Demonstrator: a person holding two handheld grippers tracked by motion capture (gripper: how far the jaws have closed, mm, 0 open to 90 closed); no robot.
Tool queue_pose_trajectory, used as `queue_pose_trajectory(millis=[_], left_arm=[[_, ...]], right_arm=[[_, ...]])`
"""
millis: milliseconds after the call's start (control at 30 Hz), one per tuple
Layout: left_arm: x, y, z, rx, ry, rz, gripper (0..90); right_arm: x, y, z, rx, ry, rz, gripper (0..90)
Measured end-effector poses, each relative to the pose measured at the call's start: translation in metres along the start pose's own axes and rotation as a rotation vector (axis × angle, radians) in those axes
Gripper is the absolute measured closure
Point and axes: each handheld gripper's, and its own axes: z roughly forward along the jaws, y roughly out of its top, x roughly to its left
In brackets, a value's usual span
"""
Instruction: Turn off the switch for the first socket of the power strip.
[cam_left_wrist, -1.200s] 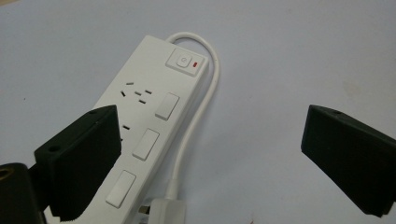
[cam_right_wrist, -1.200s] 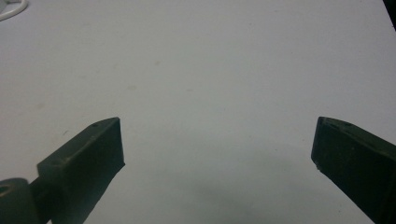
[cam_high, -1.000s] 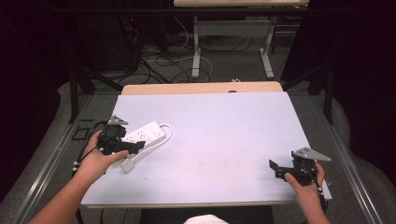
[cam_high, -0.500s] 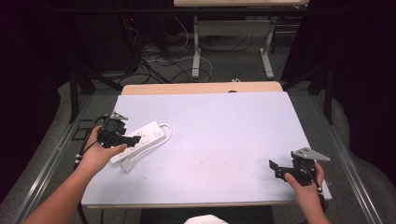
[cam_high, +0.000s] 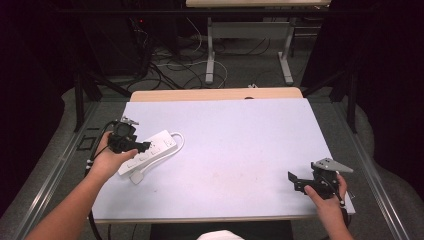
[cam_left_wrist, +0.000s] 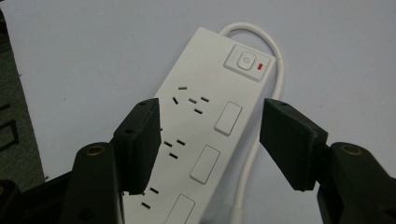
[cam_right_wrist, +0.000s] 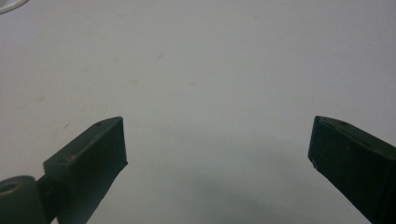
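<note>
Left tongs (cam_high: 141, 145) apart, poised over the white power strip (cam_left_wrist: 205, 121), one jaw above its long edge by the sockets and the other out past the cord (cam_left_wrist: 275, 70) that loops round the switch end and runs down the far side. No telling whether either jaw touches the plastic yet. Power strip lying slantwise on the left part of the desk (cam_high: 240, 140), close to the left edge, switch (cam_left_wrist: 246, 62) end pointing toward the middle. Probably a grab across the width of the strip: best to come down level, square the jaws to the two long sides, and close on the body alone. Worth watching the cord, since with the jaws set like this it sits inside the bite and could get pinched against the casing or make the hold slip; better to shift a little so the far jaw lands between cord and casing, or to accept both and squeeze gently. Right tongs (cam_high: 296, 182) also apart, holding nothing, low at the near right corner of the desk, well away from the strip. Plenty of bare surface between the two hands for sliding or turning the strip toward the centre; little room to the left, where the edge falls off to the floor.
</note>
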Motion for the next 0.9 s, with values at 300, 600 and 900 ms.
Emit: queue_pose_trajectory(millis=[300, 600, 900], left_arm=[[0.008, 0.002, 0.010, 0.036, -0.019, -0.030, 50.6], [0.013, -0.001, 0.019, 0.055, -0.007, -0.062, 65.2], [0.014, -0.002, 0.028, 0.081, -0.018, -0.113, 81.3]], right_arm=[[-0.001, 0.000, 0.000, -0.006, 0.003, -0.007, 4.5], [0.000, 0.000, 0.001, -0.002, 0.014, -0.003, 4.5], [-0.001, 0.000, 0.001, 0.000, 0.016, 0.002, 4.8]])
